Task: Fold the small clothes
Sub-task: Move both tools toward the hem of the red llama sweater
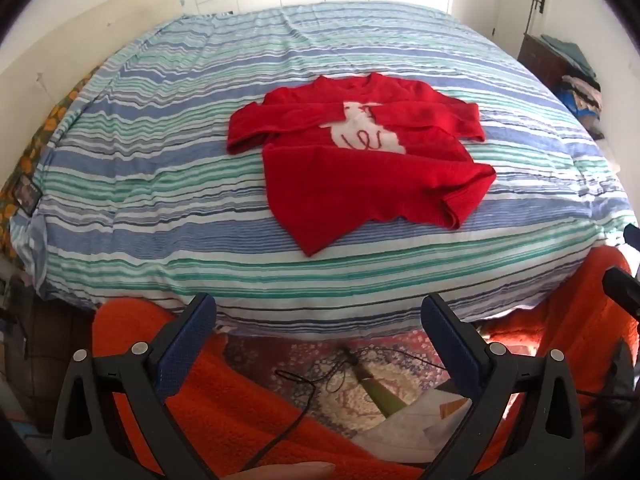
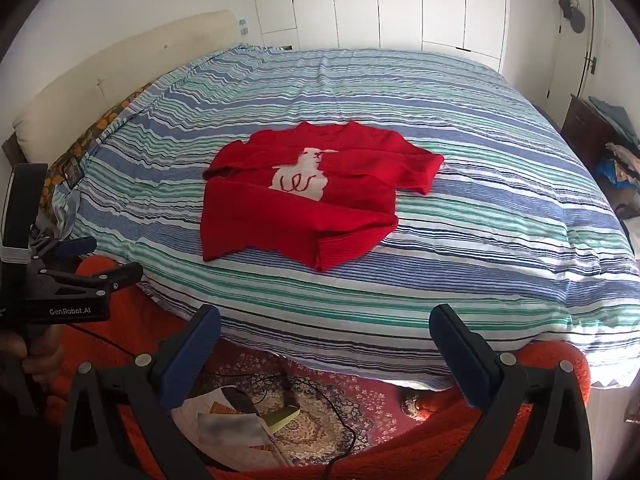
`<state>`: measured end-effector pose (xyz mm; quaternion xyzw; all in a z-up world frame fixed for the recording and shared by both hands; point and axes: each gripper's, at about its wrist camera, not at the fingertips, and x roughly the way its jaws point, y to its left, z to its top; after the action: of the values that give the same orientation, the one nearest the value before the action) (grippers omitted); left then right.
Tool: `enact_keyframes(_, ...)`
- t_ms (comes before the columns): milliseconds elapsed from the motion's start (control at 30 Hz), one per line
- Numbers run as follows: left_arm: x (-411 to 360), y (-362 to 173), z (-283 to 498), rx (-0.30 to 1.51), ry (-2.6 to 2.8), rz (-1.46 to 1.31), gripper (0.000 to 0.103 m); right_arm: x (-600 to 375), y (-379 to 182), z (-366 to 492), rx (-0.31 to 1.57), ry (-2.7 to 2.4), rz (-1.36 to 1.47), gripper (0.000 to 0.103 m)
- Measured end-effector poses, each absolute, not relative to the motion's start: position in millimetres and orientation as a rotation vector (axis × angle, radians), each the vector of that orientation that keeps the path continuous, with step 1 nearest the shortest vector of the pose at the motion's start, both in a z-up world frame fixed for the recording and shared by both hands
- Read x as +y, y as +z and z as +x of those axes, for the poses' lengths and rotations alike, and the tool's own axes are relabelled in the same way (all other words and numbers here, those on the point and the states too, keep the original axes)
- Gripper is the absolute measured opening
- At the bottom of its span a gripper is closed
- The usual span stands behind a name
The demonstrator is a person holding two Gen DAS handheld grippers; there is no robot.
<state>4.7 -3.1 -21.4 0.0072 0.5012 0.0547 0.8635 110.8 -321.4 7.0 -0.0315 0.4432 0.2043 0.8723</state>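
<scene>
A small red sweater (image 1: 360, 160) with a white animal on its chest lies in the middle of the striped bed (image 1: 160, 184), its sleeves folded in over the body. It also shows in the right wrist view (image 2: 296, 212). My left gripper (image 1: 318, 312) is open and empty, held back over the near edge of the bed, well short of the sweater. My right gripper (image 2: 324, 324) is open and empty too, held at the same near edge. The left gripper (image 2: 76, 264) shows from the side at the left of the right wrist view.
A beige headboard (image 2: 120, 76) stands at the bed's left. A dark dresser (image 2: 592, 132) with piled clothes stands at the right. Below the grippers lie a patterned rug (image 2: 320, 408), cables, papers and orange fleece fabric (image 1: 200, 400).
</scene>
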Motion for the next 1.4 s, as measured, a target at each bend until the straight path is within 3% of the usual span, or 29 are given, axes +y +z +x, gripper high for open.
enact_keyframes(867, -3.3, -25.2, 3.1, 1.072, 0.102, 0.018, 0.102, -321.2, 5.2, 115.4, 0.901, 0.24, -0.208, 0.103)
enact_keyframes(1167, -8.5, -25.6, 6.3, 1.081, 0.107, 0.027, 0.102, -319.5, -1.0, 119.0, 1.057, 0.231, -0.238, 0.103)
enact_keyframes(1400, -1.5, -32.3, 11.9, 1.093, 0.105, 0.033, 0.102, -317.3, -3.1, 116.9, 1.019, 0.247, -0.215, 0.103)
